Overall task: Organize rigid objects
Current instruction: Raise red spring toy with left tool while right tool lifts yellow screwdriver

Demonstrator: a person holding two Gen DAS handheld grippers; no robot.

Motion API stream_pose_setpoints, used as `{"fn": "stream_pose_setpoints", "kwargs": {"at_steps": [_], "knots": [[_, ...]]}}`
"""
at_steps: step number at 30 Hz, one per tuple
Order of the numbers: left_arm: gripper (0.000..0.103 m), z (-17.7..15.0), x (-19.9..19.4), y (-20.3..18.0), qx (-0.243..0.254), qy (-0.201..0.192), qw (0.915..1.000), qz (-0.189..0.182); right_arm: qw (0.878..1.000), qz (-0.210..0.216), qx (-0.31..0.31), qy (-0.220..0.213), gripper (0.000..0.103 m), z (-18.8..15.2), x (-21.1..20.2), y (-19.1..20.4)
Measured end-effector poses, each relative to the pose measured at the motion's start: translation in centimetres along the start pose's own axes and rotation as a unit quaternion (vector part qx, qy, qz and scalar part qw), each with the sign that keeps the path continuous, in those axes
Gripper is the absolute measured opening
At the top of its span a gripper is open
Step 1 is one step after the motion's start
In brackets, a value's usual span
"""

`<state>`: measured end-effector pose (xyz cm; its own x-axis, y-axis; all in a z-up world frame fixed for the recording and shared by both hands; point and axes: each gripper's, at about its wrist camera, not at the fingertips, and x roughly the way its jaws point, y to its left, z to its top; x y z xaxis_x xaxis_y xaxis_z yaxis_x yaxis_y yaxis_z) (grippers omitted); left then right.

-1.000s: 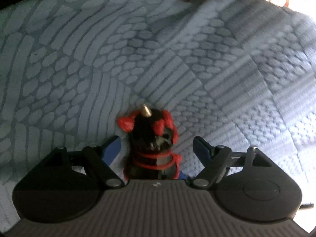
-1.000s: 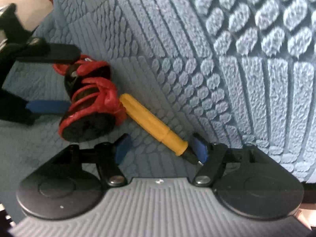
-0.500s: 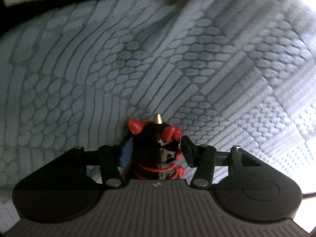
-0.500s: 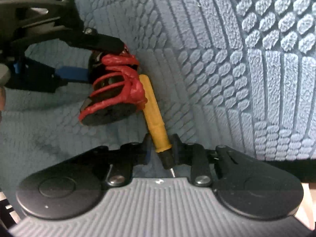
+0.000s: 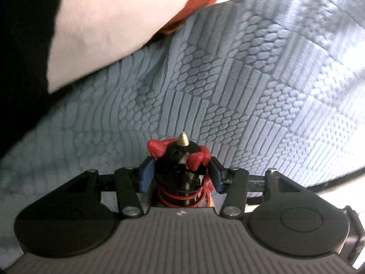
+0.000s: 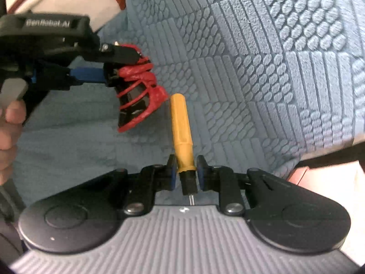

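— Both tongs are loaded, right? What's each one got?

— Left gripper [image 5: 180, 174] has its blue pads clamped on a glossy black figurine wound with red cord and tipped with a brass cone [image 5: 181, 159]. Right gripper [image 6: 184, 173] is still closing, pads against the collar of a slim yellow plastic-handled screwdriver [image 6: 181, 134], steel tip pointing back at the camera.

— Any writing?

— White lettering on the left gripper's black housing; it looks like "GenRobot.AI", though it's blurred.

— And underneath?

— Blue-grey quilted fabric [image 6: 262, 68], embossed in ribbed bars and pebbled ovals. Both objects hang above it.

— What has changed?

— A second ago both lay touching on the fabric between spread fingers. Now they're lifted and apart, the figurine up and left of the screwdriver handle. A bare hand [image 6: 9, 137] shows at the left edge.
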<state>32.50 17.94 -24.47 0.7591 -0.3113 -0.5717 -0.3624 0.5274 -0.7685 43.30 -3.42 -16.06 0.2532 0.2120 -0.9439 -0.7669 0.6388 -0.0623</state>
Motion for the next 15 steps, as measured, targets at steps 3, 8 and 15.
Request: {"fn": "stream_pose_setpoints", "kwargs": {"at_steps": [3,8,15], "knots": [[0.057,-0.5,-0.9,-0.3,0.039,-0.009,0.9991,0.012,1.000,-0.003,0.003,0.002,0.022,-2.5,-0.5,0.0],[0.057,-3.0,-3.2,-1.8,0.163,-0.027,0.9844,0.059,0.999,-0.001,0.037,-0.008,0.022,-5.1,0.0,0.7],[0.057,-5.6,-5.3,-3.5,0.276,-0.037,0.9557,0.096,0.998,-0.017,0.059,-0.017,0.022,-8.1,0.0,4.0]]}}
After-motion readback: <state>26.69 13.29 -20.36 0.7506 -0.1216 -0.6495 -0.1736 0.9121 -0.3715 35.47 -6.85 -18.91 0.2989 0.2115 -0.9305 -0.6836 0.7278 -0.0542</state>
